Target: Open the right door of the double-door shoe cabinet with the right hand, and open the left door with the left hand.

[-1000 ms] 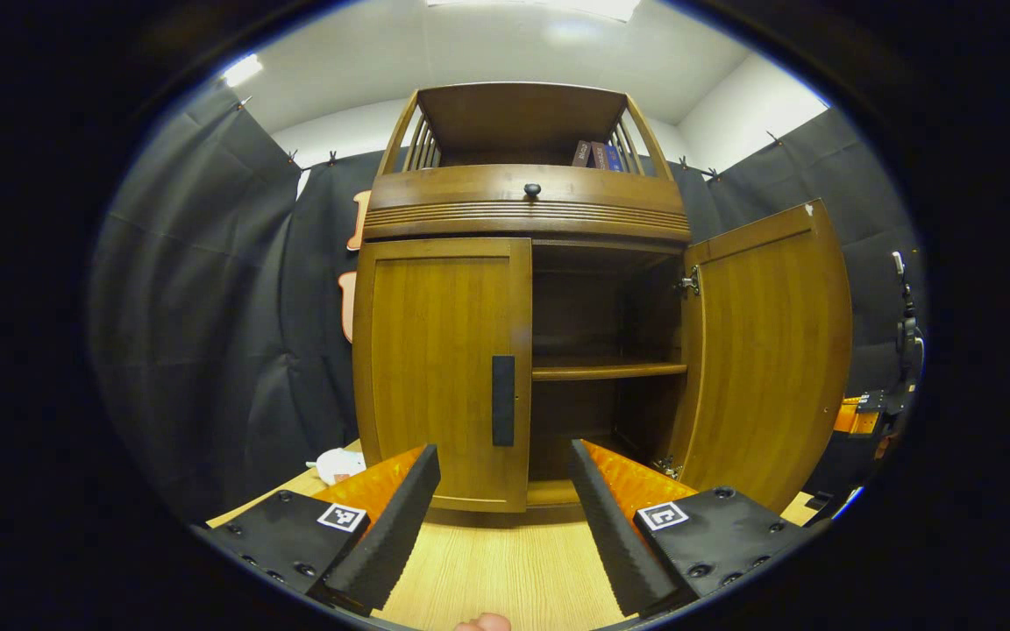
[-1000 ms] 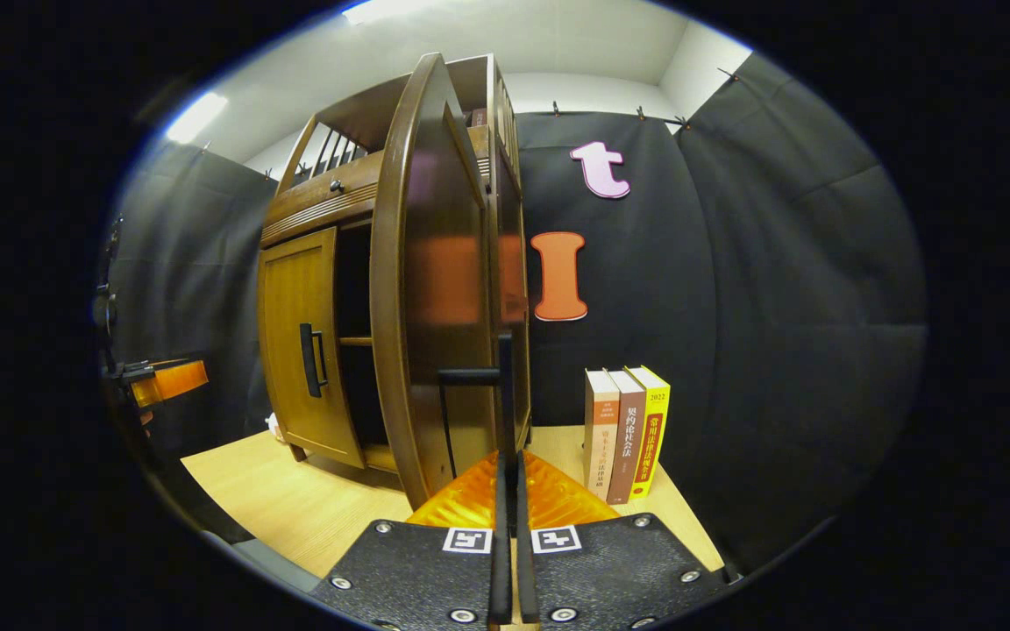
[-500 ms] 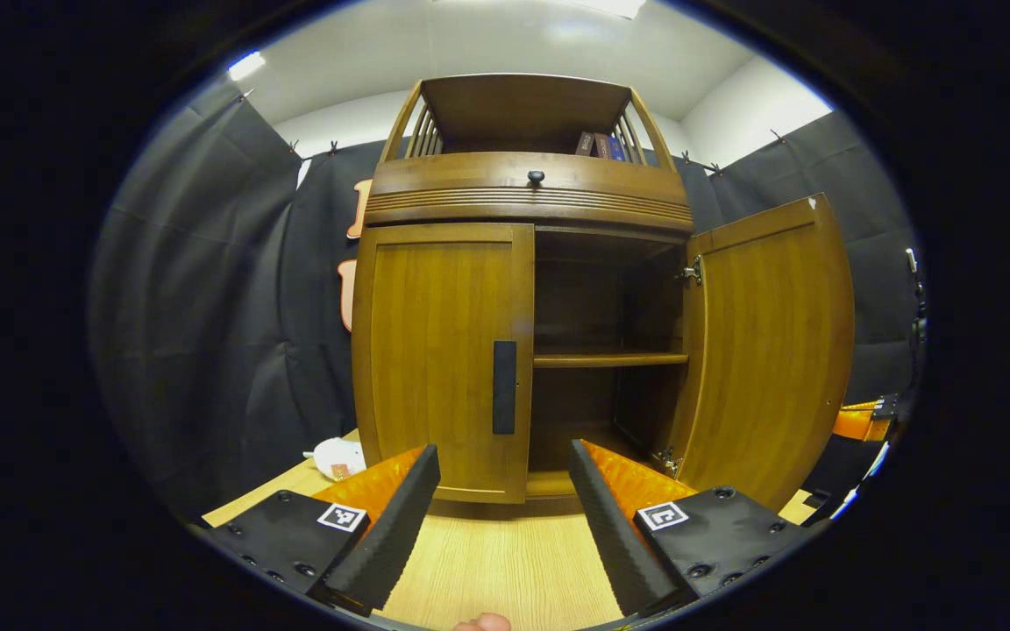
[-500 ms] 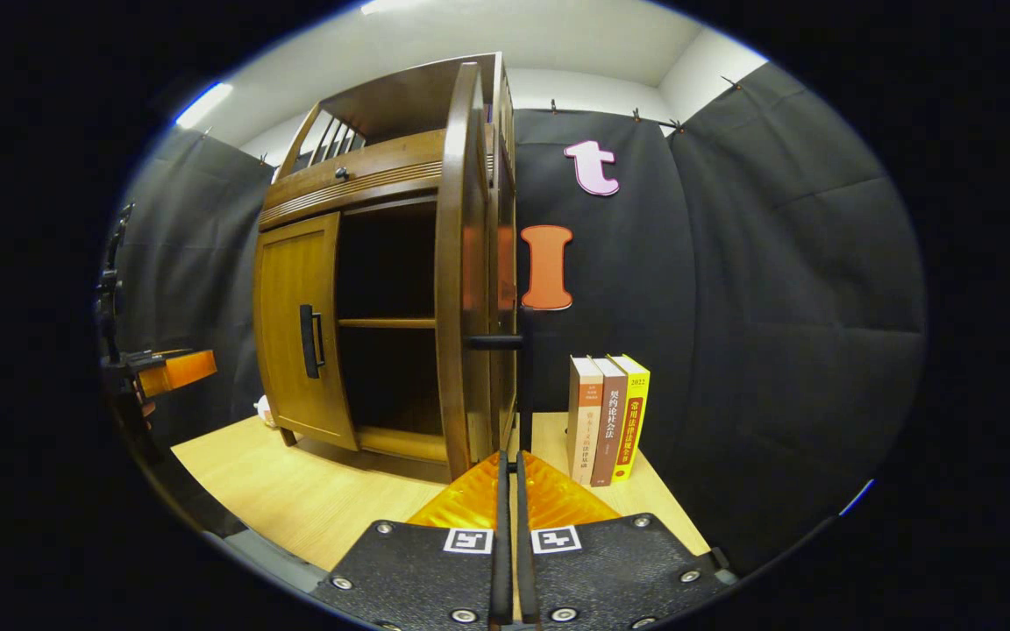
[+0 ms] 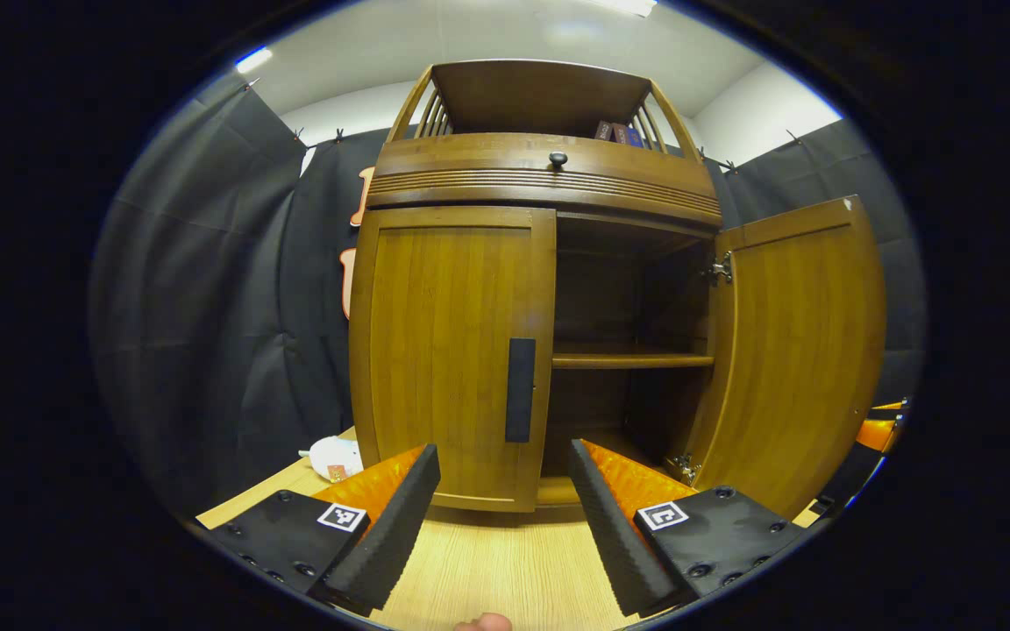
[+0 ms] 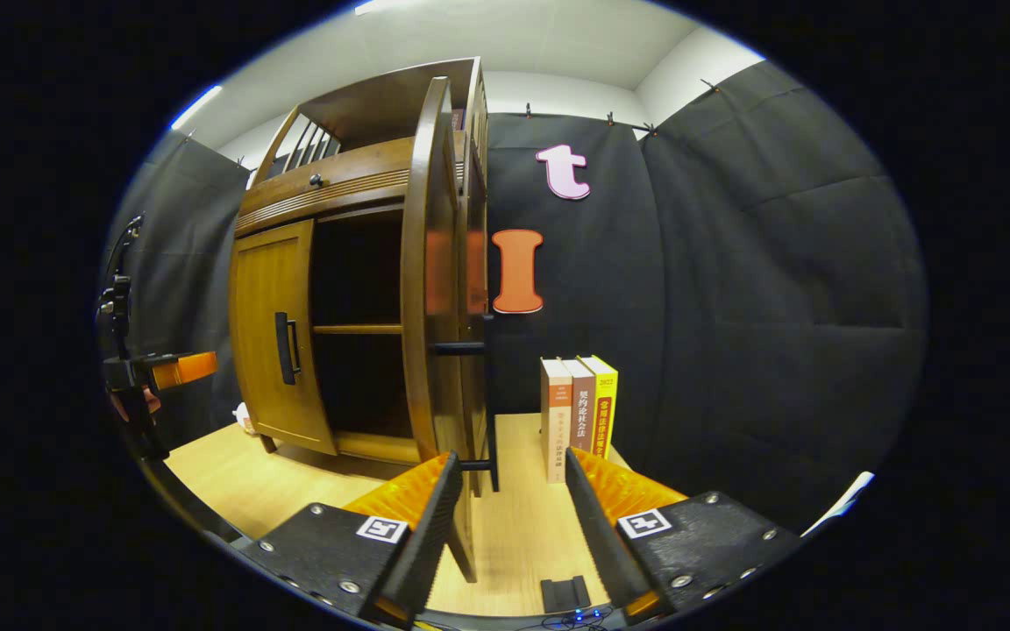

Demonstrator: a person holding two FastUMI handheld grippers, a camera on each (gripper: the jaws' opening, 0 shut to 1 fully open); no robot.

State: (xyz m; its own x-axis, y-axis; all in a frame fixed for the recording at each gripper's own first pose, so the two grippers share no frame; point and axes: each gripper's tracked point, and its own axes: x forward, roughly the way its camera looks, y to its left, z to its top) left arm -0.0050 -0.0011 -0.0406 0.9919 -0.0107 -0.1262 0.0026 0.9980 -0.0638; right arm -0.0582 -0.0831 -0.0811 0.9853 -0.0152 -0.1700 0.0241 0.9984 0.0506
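Since a second ago the right gripper [image 6: 505, 491] has let go of the right door's handle [image 6: 479, 403] and stands wide. Right door [image 5: 799, 350] swung out; left door [image 5: 452, 350] shut. Left gripper [image 5: 505, 508] is wide, near the shoe cabinet [image 5: 549, 184], whose inner shelf [image 5: 632, 360] looks bare.

Brown wooden shoe cabinet [image 5: 549, 180] — right door [image 5: 799, 350] open; left door [image 5: 452, 350] shut
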